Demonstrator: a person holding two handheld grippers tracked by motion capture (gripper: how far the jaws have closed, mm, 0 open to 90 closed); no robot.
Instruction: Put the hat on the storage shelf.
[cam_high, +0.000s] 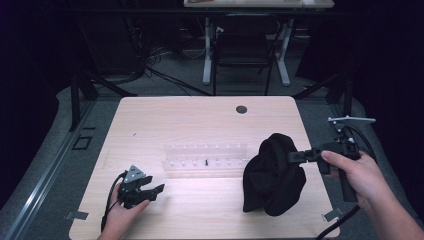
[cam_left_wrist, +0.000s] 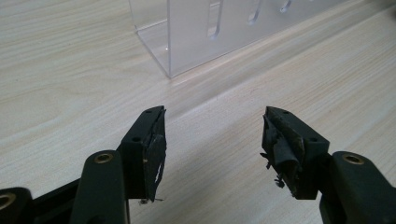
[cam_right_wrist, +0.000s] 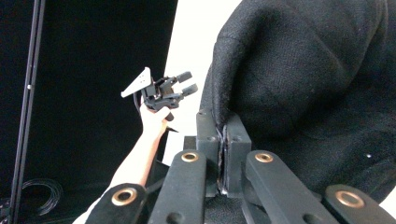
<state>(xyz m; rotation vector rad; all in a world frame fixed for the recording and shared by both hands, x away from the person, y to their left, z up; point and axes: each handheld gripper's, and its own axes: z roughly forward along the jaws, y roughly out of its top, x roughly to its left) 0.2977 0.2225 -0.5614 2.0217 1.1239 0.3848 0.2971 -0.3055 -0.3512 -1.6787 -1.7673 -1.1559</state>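
Taking the clear acrylic rack (cam_high: 205, 160) at the middle of the light wooden table (cam_high: 200, 120) as the landmark: nearest the person, to the rack's near left, the left gripper (cam_high: 156, 190) rests low over the tabletop in the person's left hand (cam_high: 122, 212), its jaws spread wide with nothing between them; in the left gripper view the worn pads frame bare wood grain, and a corner of the rack stands just beyond them. To the rack's right, the right gripper (cam_high: 291, 156) is clenched on a fold of the black cloth (cam_high: 274, 175), held in the right hand (cam_high: 357, 175); in the right gripper view the jaws meet tightly on the fabric's edge. The cloth hangs bunched from that grip, its lower part sagging to the table just beside the rack's right end. Beyond the rack, a dark round grommet (cam_high: 241, 109) sits near the table's far edge. Past the table, the grey floor carries cables (cam_high: 160, 75), and a white-legged desk (cam_high: 245, 45) stands in the dim, black-curtained room.
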